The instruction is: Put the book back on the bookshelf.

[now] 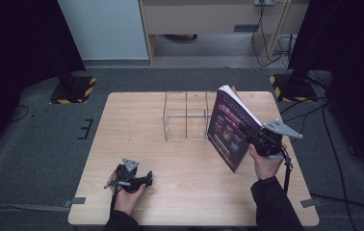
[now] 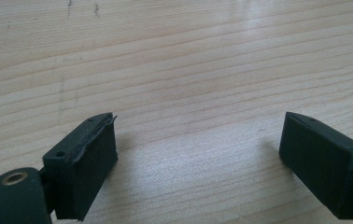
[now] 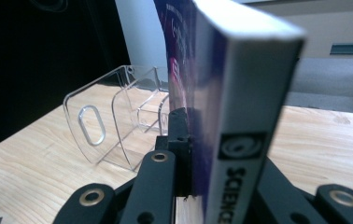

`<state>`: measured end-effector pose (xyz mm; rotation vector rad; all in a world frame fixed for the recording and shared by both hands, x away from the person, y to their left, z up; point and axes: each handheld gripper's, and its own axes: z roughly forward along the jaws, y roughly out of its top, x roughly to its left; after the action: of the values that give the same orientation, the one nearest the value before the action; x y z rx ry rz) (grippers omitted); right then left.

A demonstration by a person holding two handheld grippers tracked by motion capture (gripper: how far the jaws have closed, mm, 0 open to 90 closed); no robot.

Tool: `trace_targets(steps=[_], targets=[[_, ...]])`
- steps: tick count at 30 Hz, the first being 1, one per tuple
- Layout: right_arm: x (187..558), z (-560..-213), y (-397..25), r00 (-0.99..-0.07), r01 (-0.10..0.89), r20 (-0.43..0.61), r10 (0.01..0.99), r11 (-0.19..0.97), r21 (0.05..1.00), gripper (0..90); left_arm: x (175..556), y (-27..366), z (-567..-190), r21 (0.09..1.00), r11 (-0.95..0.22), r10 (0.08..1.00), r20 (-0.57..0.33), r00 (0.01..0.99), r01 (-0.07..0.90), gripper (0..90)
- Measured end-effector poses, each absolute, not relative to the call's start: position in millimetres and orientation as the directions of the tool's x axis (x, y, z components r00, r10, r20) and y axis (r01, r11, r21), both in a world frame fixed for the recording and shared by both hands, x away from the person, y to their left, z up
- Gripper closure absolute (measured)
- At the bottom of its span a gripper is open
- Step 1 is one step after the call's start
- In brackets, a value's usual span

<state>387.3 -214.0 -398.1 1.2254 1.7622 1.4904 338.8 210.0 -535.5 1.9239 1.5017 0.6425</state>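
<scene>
In the high view, a book (image 1: 231, 126) is held tilted above the table's (image 1: 180, 154) right half by the right hand-held gripper (image 1: 253, 135), just beside a clear rack (image 1: 186, 115) near the far edge. The left hand-held gripper (image 1: 144, 180) is rested near the front-left corner.

In the left gripper view, the jaws are seen spread wide over bare wood.

In the right gripper view, the jaws are clamped on the book (image 3: 240, 116); the rack (image 3: 114, 126) is seen behind.

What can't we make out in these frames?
- Purple-covered book: cover text too small in the high view; in the right gripper view the spine lettering is cut off by the bottom edge.
- Right gripper: far jaw hidden behind the book.
- Clear acrylic divider rack: its right end is hidden by the book in the high view.
</scene>
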Motion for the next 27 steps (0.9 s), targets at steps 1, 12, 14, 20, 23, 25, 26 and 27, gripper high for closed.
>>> trace_targets(steps=[1,12,14,20,23,25,26,27], targets=[[387.4,-397.5,-212.8,-0.453,0.3,0.157,0.878,-0.016,0.954,82.6,338.8,210.0,-535.5,0.716,-0.173,0.971,0.008,0.24,0.676,10.2],[402.0,-387.6,-197.5,-0.429,0.271,0.132,0.894,-0.012,0.962,82.7,338.8,210.1,-535.5,0.717,-0.173,0.971,0.008,0.24,0.676,10.2],[406.5,-386.8,-195.2,-0.419,0.265,0.134,0.898,-0.021,0.964,82.7,338.8,210.0,-535.5,0.717,-0.172,0.971,0.007,0.24,0.676,10.2],[422.4,-382.7,-187.3,-0.393,0.232,0.127,0.911,-0.035,0.972,82.7,338.9,210.0,-535.5,0.717,-0.172,0.971,0.007,0.24,0.676,10.2],[432.0,-382.1,-183.4,-0.371,0.217,0.113,0.922,-0.032,0.976,82.7,338.9,210.0,-535.5,0.717,-0.172,0.971,0.006,0.24,0.676,10.2],[437.8,-382.8,-181.4,-0.361,0.214,0.108,0.927,-0.03,0.976,82.7,338.9,210.1,-535.5,0.717,-0.172,0.971,0.006,0.241,0.676,10.1],[440.7,-383.6,-180.8,-0.354,0.215,0.104,0.929,-0.028,0.976,82.7,338.9,210.0,-535.6,0.717,-0.172,0.971,0.006,0.241,0.676,10.1],[443.2,-384.9,-180.0,-0.348,0.213,0.104,0.932,-0.029,0.977,82.7,338.9,210.2,-535.5,0.717,-0.174,0.97,0.008,0.242,0.675,10.0]])
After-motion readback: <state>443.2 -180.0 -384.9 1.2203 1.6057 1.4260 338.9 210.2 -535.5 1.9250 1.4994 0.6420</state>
